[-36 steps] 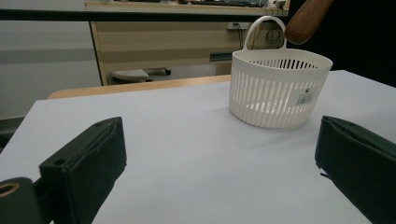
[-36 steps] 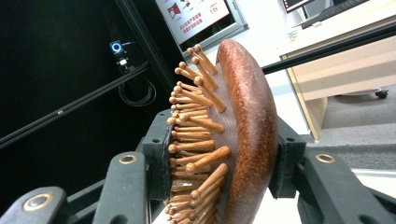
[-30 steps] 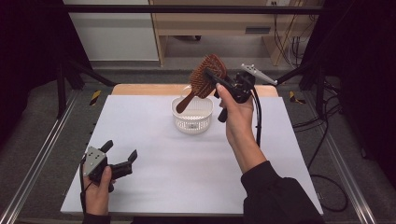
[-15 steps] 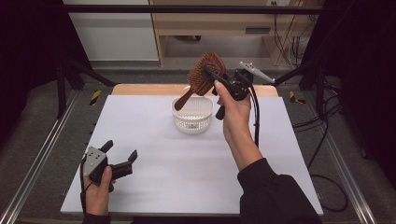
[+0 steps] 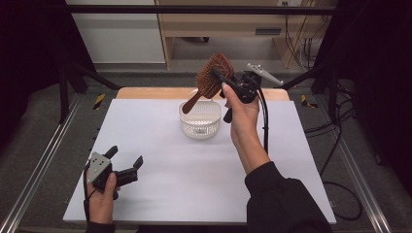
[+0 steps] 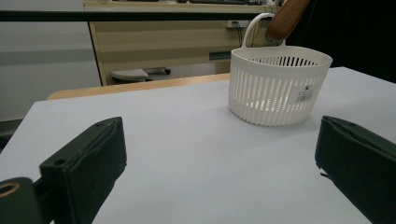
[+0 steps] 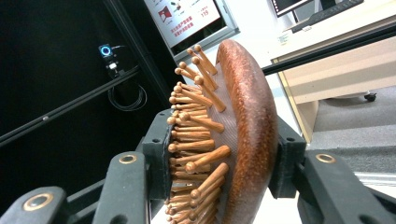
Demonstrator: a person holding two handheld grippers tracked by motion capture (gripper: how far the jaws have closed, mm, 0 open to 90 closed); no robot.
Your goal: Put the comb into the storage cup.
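- A small white sticker (image 6: 306,94) on the white slotted plastic basket (image 6: 275,91) carried print too small to read.
- A wall poster (image 7: 187,16) showed the number "119"; its other lines stayed illegible.

Right claw (image 5: 228,82), clamped on wooden hairbrush (image 5: 214,76): slight drift left and a touch lower across the three high views. Brush head sits a little closer over the white basket (image 5: 200,119); handle tip now hangs nearer the basket's far-left rim. Brush tilt roughly as before.
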